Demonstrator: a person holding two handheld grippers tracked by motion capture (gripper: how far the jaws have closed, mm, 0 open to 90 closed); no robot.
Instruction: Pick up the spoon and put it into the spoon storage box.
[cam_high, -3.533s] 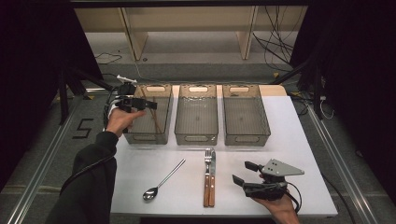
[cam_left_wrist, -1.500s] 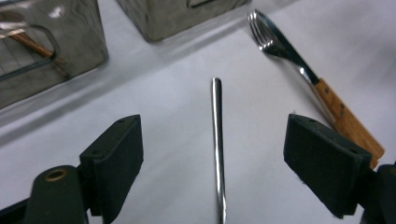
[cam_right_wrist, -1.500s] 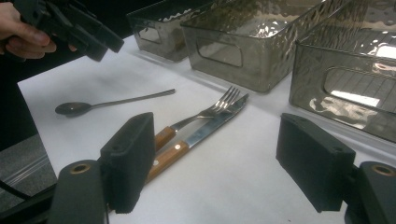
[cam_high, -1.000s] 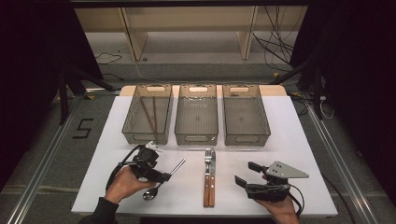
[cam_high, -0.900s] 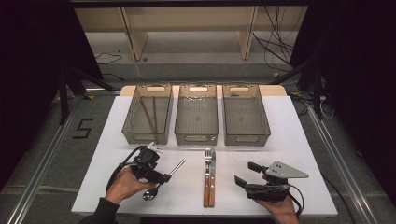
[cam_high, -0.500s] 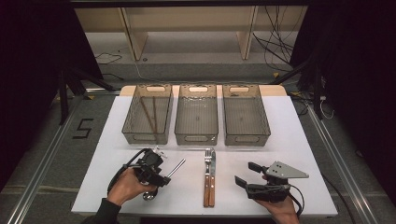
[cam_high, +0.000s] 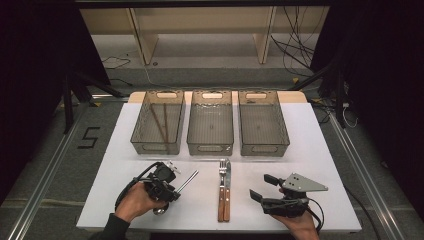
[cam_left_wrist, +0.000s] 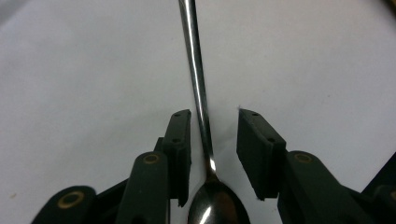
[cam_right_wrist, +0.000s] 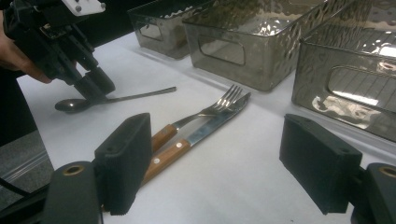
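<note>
"Spoon (cam_left_wrist: 201, 116) first: where is it?"

"It lies flat on the white table (cam_high: 320, 150), near the front on the left side. Its bowl points at the person and its thin handle points away, toward the bins."

"What is the left gripper (cam_left_wrist: 212, 135) doing?"

"It sits low over the spoon. The spoon's neck runs between the two black jaws. The jaws have just been closing. A second ago they stood much wider. Now one jaw is right beside the handle and the other has a small gap, so they do not pinch the spoon yet."

"Where was that gripper a few seconds back?"

"Up at the left bin (cam_high: 159, 121), far from the spoon. Now it is down at the front of the table. Two brown sticks (cam_high: 161, 122) lie in that bin."

"And the right gripper (cam_high: 264, 188)?"

"It rests on the table at the front right, in the same spot as before. Its jaws are spread wide with nothing between them."

"Anything else?"

"A fork (cam_right_wrist: 205, 114) and a knife (cam_right_wrist: 212, 123) with wooden handles lie side by side, touching, between the two grippers. They have not moved."
</note>
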